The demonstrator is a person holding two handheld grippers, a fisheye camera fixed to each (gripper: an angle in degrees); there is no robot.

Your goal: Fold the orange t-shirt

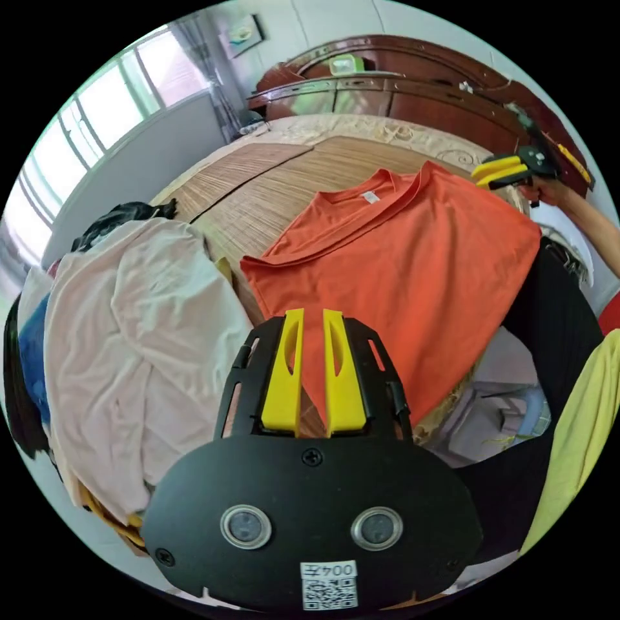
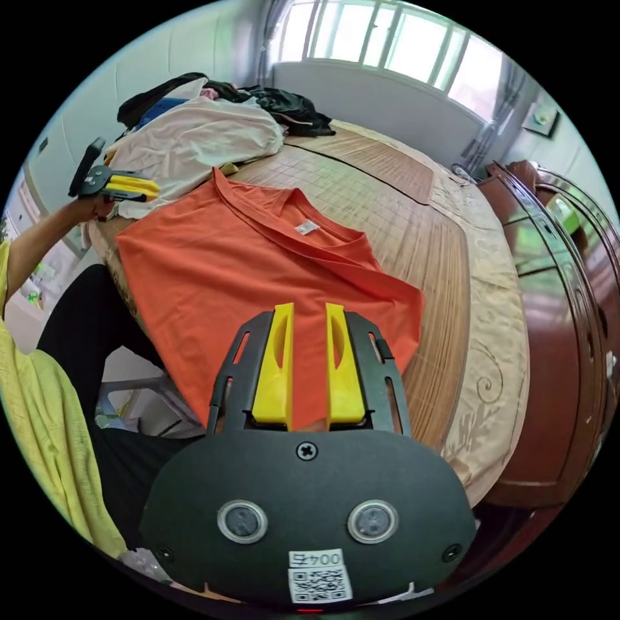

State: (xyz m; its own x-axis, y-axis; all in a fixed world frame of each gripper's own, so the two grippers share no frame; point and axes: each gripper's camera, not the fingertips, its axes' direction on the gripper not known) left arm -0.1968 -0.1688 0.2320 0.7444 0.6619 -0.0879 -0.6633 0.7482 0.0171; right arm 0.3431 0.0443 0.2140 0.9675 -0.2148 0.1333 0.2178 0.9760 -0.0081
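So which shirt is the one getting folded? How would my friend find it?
Look at the big bed with its woven mat. The orange t-shirt lies spread flat on the mat, beside a heap of clothes. It is the only bright orange thing, smooth instead of crumpled, with a small white tag at its neck.

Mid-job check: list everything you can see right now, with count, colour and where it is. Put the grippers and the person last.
orange t-shirt: one, orange, spread flat on the bed mat, collar away from the person, hem at the bed edge.
bed mat: one, tan woven, covering the bed under the shirt.
clothes pile: one heap, pale pink, blue, black, on the bed beside the shirt.
headboard: one, dark red-brown wood, at the far end of the bed.
window: one, bright, on the wall beside the bed.
left gripper: yellow jaws, slightly apart, over the shirt's hem edge.
right gripper: yellow jaws, slightly apart, above the shirt.
person's arm: one, holding the left gripper.
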